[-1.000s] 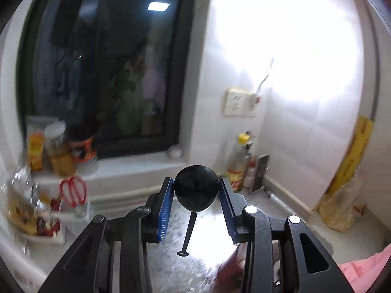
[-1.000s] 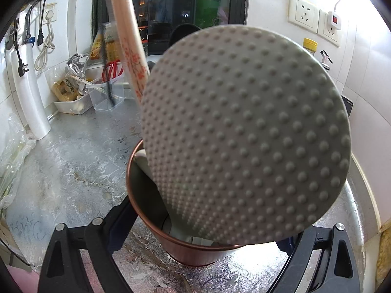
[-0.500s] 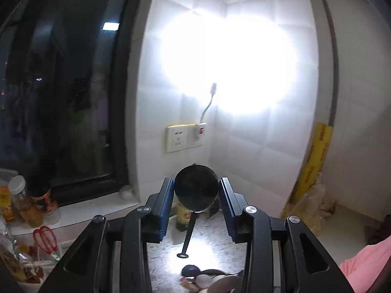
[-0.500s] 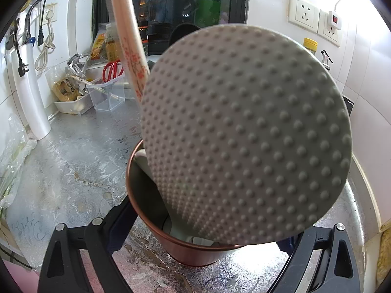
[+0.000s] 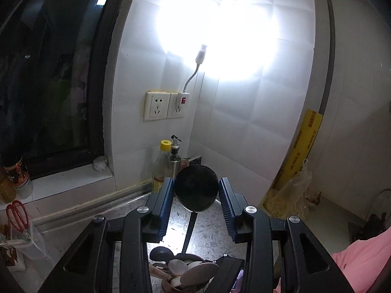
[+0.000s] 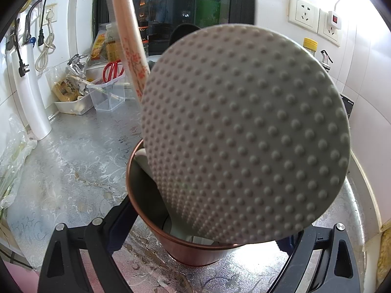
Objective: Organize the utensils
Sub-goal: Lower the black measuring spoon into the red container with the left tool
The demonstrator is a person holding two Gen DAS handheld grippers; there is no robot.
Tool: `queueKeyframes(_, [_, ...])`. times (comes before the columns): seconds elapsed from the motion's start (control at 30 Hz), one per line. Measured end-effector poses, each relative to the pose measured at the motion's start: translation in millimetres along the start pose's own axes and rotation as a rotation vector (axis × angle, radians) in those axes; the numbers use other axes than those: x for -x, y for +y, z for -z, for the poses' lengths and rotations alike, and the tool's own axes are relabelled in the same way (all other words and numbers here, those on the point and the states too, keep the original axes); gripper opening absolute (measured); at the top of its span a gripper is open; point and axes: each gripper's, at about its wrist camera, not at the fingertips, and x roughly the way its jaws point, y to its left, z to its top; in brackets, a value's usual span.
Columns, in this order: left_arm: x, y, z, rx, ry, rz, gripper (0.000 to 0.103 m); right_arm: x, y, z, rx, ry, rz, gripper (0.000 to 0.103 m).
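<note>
So the left hand-held gripper [image 5: 196, 204] is clamped on a black ladle [image 5: 196, 188]: both blue pads press the sides of its round bowl, and the thin handle hangs down below, over the counter [image 5: 210, 222]. It's up in the air, facing the tiled back corner of the counter where a yellow-capped bottle [image 5: 161, 163] and an oil dispenser [image 5: 175, 157] stand under the wall sockets [image 5: 163, 106].

The right hand-held gripper [image 6: 202, 241] grasps the copper cup [image 6: 156, 219], one black finger on each side of its wall. The cup stands on the counter, well in from the edges. Sticking out of it is a grey dotted rice paddle [image 6: 246, 136] that fills most of the right wrist view, plus a wooden handle [image 6: 129, 41] leaning toward the left. In the left wrist view the cup [image 5: 171, 284] sits right below the ladle with other utensil heads inside.

Red scissors [image 6: 113, 69] sit in a clear box near the back left of the counter.
</note>
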Motion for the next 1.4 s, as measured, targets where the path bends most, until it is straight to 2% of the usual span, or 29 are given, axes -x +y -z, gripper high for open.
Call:
queueKeyframes(0.4, [-4.2,0.1,42.2,0.027,0.11,-0.024,0.039,0.4,0.0,0.0,0.0,0.001,0.0,0.097])
queueKeyframes(0.87, [-10.7,8.8,67.7,0.099,0.209,-0.029,0.039,0.2,-0.4,-0.3,0.0,0.001,-0.001,0.097])
queueKeyframes(1.4, [-8.7,23.7,78.7,0.183,0.236,-0.044,0.04,1.5,-1.3,-0.1,0.002,0.002,0.0,0.097])
